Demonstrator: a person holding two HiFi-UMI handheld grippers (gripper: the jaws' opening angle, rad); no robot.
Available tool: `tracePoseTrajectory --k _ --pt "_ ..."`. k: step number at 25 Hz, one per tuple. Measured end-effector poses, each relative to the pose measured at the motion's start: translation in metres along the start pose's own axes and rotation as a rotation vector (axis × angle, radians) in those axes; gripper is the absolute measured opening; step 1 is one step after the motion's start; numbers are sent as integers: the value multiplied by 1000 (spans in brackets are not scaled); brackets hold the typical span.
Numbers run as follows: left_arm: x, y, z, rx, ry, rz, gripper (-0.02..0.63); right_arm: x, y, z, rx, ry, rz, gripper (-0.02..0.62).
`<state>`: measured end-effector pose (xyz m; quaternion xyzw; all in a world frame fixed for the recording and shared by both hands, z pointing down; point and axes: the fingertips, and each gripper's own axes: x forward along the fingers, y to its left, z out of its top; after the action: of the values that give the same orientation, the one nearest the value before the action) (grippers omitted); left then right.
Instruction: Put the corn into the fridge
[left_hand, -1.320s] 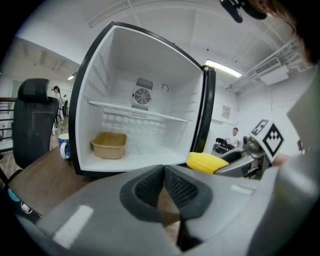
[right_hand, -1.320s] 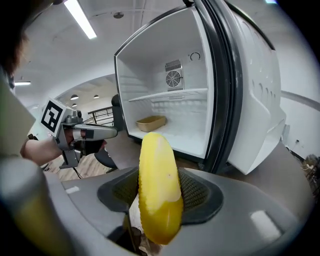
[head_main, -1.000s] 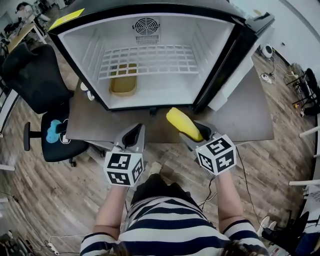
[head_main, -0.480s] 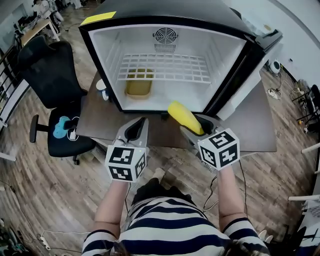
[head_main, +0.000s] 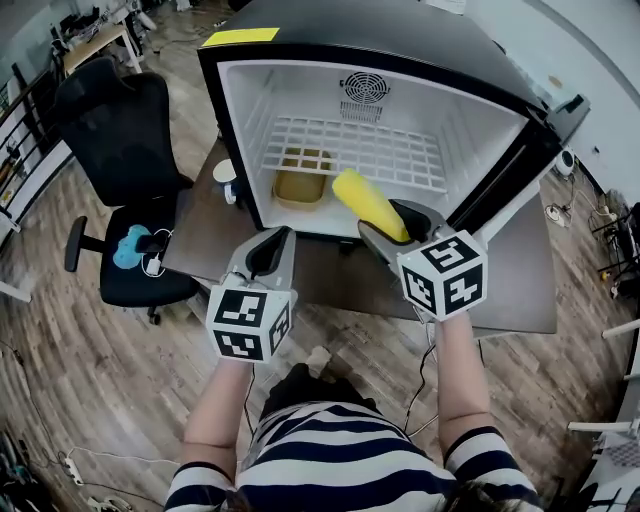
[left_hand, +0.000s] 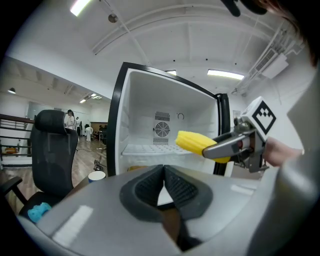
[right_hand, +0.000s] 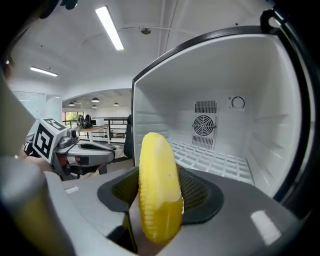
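At the far left a black office chair (head_main: 115, 130) is standing on the wooden floor, with a small blue thing (head_main: 130, 248) lying on its seat. Beside it, a cup (head_main: 228, 178) is sitting on the corner of the brown desk (head_main: 500, 290), just next to the fridge (head_main: 380, 35). The person in the striped shirt is holding the left claw (head_main: 275, 240) in front of the desk edge. Its two dark pads are pressing together and nothing is between them. The fridge is standing on the desk with its door (head_main: 520, 165) open to the right. Inside, a white wire shelf (head_main: 370, 155) is running across, and a yellow container (head_main: 300, 185) is lying on the bottom below it, at the left. The right claw (head_main: 392, 222) is grasping the corn (head_main: 368, 203) by its lower half. The corn is hanging in the air in front of the open fridge, its free end pointing toward the inside. I cannot tell if this end is already passing the front edge.
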<state>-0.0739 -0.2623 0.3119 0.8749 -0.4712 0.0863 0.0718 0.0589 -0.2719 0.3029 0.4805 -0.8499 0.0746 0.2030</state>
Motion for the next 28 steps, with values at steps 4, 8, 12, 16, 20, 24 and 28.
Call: tracePoseTrajectory --k 4,8,12,16,20,24,28 --pt "2 16 5 -2 -9 34 0 20 -9 25 -28 -19 2 244" --pt "3 32 9 -8 -20 67 0 41 -17 44 -63 -22 2 244" --pt "2 45 11 -11 -26 95 0 62 -23 59 -103 -11 -4 244" --pt "2 58 10 -17 -27 119 0 81 -28 68 -128 6 -13 244" --pt "3 67 6 -27 -24 137 0 96 -31 66 -135 29 -8 244" --pt "3 74 5 -28 -21 156 0 110 -35 61 -162 66 -13 244" --pt "5 81 -1 -38 -16 175 0 125 -41 57 -183 91 -26 244"
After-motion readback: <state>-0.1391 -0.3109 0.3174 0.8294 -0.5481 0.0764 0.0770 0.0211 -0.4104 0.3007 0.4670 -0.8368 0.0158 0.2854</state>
